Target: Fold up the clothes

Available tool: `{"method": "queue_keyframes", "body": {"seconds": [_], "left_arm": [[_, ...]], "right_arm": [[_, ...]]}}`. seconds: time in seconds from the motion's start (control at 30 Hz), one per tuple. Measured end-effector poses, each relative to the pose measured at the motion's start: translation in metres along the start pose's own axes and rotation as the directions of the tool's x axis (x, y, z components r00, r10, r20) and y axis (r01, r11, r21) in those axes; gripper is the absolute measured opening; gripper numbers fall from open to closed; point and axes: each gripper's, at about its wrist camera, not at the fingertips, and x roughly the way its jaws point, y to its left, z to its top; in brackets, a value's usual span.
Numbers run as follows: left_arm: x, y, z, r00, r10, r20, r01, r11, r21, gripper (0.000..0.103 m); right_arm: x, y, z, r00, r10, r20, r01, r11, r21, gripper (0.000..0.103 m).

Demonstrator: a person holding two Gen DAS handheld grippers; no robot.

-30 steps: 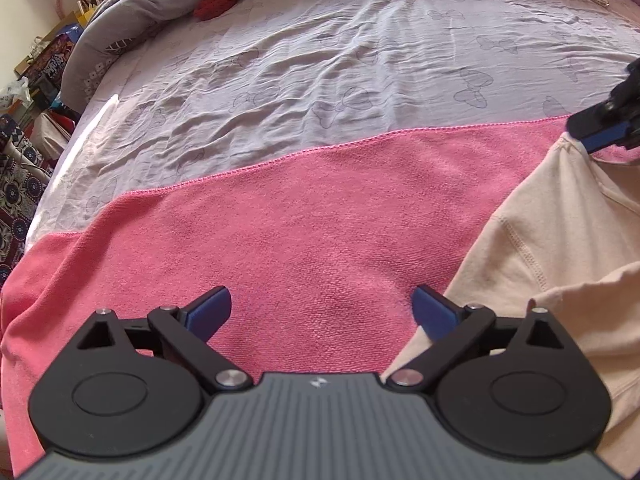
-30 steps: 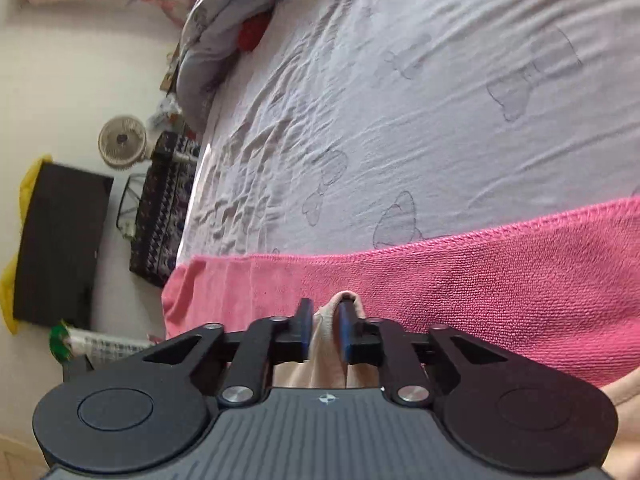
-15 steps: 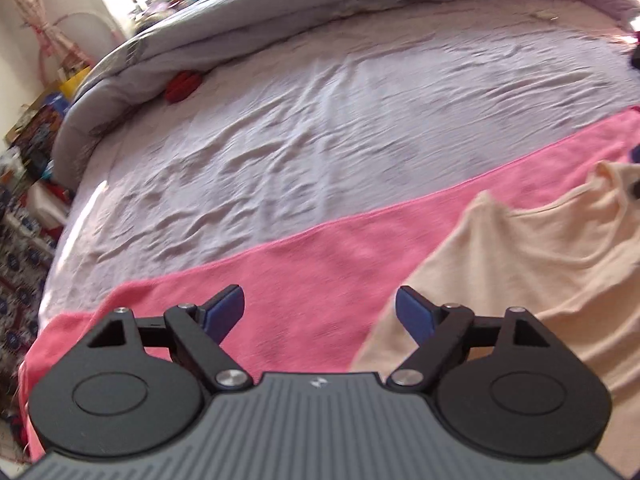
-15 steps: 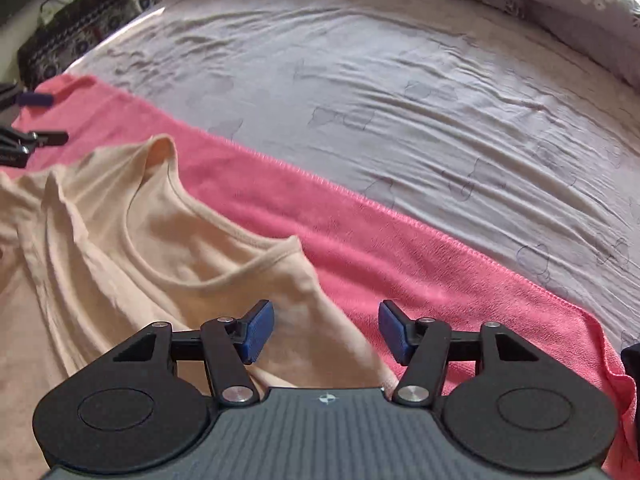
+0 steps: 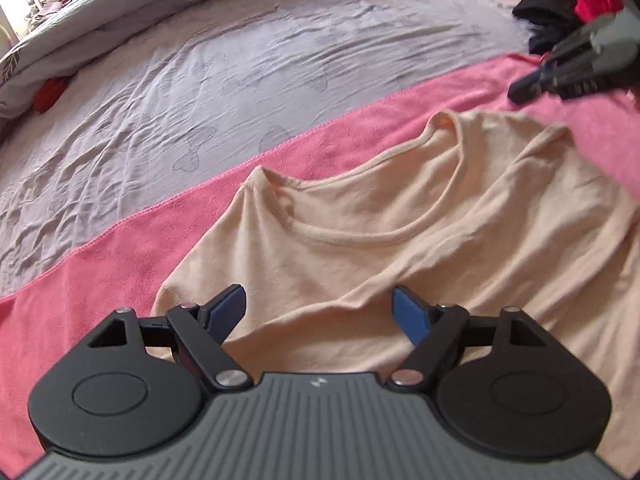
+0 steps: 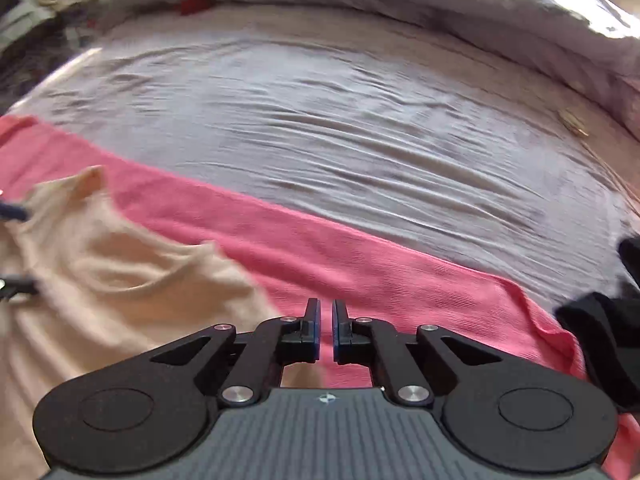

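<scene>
Left hand-held gripper (image 5: 318, 314) hovered with its blue-padded fingers (image 5: 228, 307) spread wide apart and nothing between them, poised above the lower left part of a beige top (image 5: 420, 240). That top lay spread but rumpled on a pink towel (image 5: 132, 256), neckline toward the far side, one fold of cloth running diagonally across its front just ahead of the fingertips. Right hand-held gripper (image 6: 326, 322) had its fingers drawn almost together, only a thin slit showing between the pads, and no cloth could be seen pinched there; it sat over the pink towel just beside the top's right edge. From the left wrist view, this right tool appeared blurred at the upper right, above the towel and beyond the top's far shoulder. From the right wrist view, the beige top (image 6: 100, 276) filled the left side, motion-blurred, with the left tool's finger ends peeking in at the frame's left edge. Beyond the towel stretched a wrinkled lavender bedsheet (image 5: 240, 68) printed with faint butterfly outlines. A grey quilt (image 5: 120, 4) was bunched along the bed's far side, with a small red item (image 5: 50, 92) resting against it. Dark and red clothes (image 5: 560, 4) were heaped at the far right of the bed.
</scene>
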Motion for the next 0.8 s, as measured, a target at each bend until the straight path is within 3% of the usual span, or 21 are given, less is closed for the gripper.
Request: {"method": "queue_keyframes", "body": {"seconds": [0.07,0.1,0.13,0.2,0.27,0.3,0.4,0.5,0.53,0.57,0.63,0.7,0.8], "left_arm": [[-0.012,-0.008,0.003,0.996,-0.082,0.031,0.080,0.995,0.061,0.082],[-0.013,-0.012,0.003,0.994,-0.111,0.026,0.108,0.990,0.092,0.082],[-0.010,-0.016,0.002,0.992,-0.128,0.008,0.126,0.985,0.119,0.082],[-0.001,-0.023,-0.001,0.990,-0.134,-0.037,0.138,0.977,0.163,0.082],[0.013,-0.019,-0.010,0.993,-0.075,-0.096,0.090,0.983,0.163,0.082],[0.018,-0.012,-0.016,0.991,-0.069,-0.113,0.085,0.987,0.139,0.088],[0.018,0.014,-0.029,0.990,-0.093,-0.110,0.098,0.994,0.038,0.089],[0.013,0.018,-0.034,0.990,-0.060,-0.124,0.069,0.995,0.068,0.089],[0.011,0.020,-0.035,0.990,-0.038,-0.134,0.049,0.996,0.077,0.090],[0.008,0.022,-0.034,0.990,-0.019,-0.143,0.030,0.997,0.075,0.090],[0.003,0.027,-0.032,0.988,0.007,-0.153,0.000,0.999,0.049,0.089],[-0.005,0.026,-0.030,0.990,0.011,-0.142,-0.004,0.999,0.047,0.086],[-0.007,0.017,-0.030,0.990,0.004,-0.142,0.008,0.996,0.089,0.086]], "right_arm": [[-0.009,0.034,-0.002,0.986,0.163,-0.027,-0.165,0.978,-0.127,0.011],[-0.008,0.047,-0.002,0.975,0.215,-0.053,-0.222,0.959,-0.179,0.011],[-0.004,0.056,-0.005,0.972,0.218,-0.085,-0.232,0.945,-0.231,0.011],[0.007,0.073,-0.012,0.969,0.199,-0.148,-0.238,0.912,-0.334,0.011],[0.009,0.055,-0.019,0.976,0.157,-0.148,-0.198,0.925,-0.325,0.011],[0.010,0.044,-0.023,0.980,0.135,-0.145,-0.175,0.933,-0.315,0.012],[0.006,0.007,-0.032,0.985,0.069,-0.157,-0.108,0.960,-0.257,0.012],[-0.005,-0.026,-0.040,0.978,-0.002,-0.209,-0.044,0.976,-0.215,0.012],[-0.006,-0.027,-0.043,0.967,-0.088,-0.238,0.030,0.970,-0.240,0.018],[-0.010,-0.026,-0.044,0.966,-0.103,-0.235,0.047,0.972,-0.230,0.031],[-0.021,-0.024,-0.045,0.971,-0.097,-0.218,0.054,0.979,-0.195,0.032],[-0.029,-0.008,-0.042,0.984,-0.021,-0.178,-0.008,0.987,-0.159,0.032],[-0.028,0.030,-0.044,0.985,0.060,-0.161,-0.094,0.972,-0.213,0.032]]}}
